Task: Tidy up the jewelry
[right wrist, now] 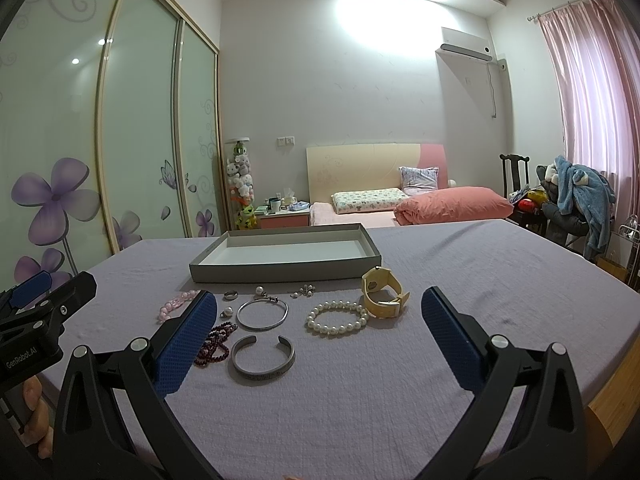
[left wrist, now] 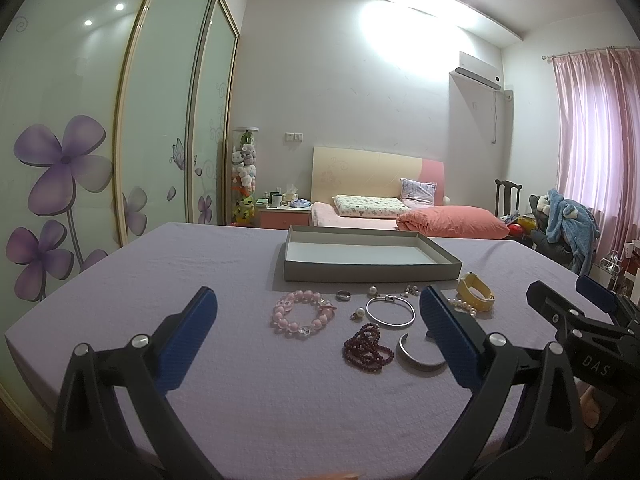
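Note:
A shallow grey box [left wrist: 368, 272] [right wrist: 286, 270] with a white floor stands empty on the lilac-covered table. In front of it lie a pink bead bracelet [left wrist: 303, 312], a dark red bead string [left wrist: 366, 346], a thin silver bangle [left wrist: 391, 311] [right wrist: 262, 315], a silver cuff [right wrist: 263, 360], a white pearl bracelet [right wrist: 337, 317], a yellow watch [right wrist: 384, 296], a ring [left wrist: 344, 295] and small pearl earrings [right wrist: 304, 290]. My left gripper [left wrist: 318, 338] is open and empty, above the table before the jewelry. My right gripper [right wrist: 318, 338] is open and empty, near the cuff and pearls.
The table [right wrist: 360, 400] has a wooden edge at the right. Behind it stand a bed with a pink quilt [right wrist: 452, 204], a nightstand [right wrist: 284, 216], sliding wardrobe doors on the left [right wrist: 140, 120] and a chair heaped with clothes [right wrist: 572, 196] by pink curtains.

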Available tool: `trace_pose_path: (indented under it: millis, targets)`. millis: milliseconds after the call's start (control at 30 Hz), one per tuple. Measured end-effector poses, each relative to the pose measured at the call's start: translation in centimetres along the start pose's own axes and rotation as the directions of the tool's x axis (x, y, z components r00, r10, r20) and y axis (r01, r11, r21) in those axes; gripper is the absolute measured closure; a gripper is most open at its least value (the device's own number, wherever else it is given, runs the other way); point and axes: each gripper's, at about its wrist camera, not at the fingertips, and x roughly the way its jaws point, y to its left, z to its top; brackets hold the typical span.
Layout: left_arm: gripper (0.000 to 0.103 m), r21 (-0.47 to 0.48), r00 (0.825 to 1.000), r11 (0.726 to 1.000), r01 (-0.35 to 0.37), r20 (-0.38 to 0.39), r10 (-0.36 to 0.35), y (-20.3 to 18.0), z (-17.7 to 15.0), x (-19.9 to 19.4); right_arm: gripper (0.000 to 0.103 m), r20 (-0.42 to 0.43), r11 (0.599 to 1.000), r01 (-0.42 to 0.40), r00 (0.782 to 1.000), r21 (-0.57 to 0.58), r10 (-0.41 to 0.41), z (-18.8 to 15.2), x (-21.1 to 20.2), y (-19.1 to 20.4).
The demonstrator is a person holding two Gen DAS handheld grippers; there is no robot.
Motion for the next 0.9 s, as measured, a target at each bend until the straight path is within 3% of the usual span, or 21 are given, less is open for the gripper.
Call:
trace_pose_path:
  millis: [567, 800, 900]
  targets:
    - [0.004, -0.008, 1.000, 1.000, 0.009, -0.030, -0.009, 0.0, -0.4, 0.5, 0.002, -0.026, 1.000, 0.001, 1.000, 0.005, -0.001, -0.9, 0.8, -0.3]
    - [0.004, -0.009, 0.988, 1.000, 0.010, -0.152, -0.011, 1.0, -0.5, 4.8, 0.002, -0.121, 0.999, 0.030, 0.992, 0.011, -0.028, -0.6, 4.1, -1.9]
    - [0.004, -0.006, 0.978, 1.000, -0.022, -0.206, 0.021, 1.5, -0.2, 6.7, 0.002, -0.188, 0.999, 0.040, 0.981, 0.010, -0.038, 0.1, 6.3, -2.9]
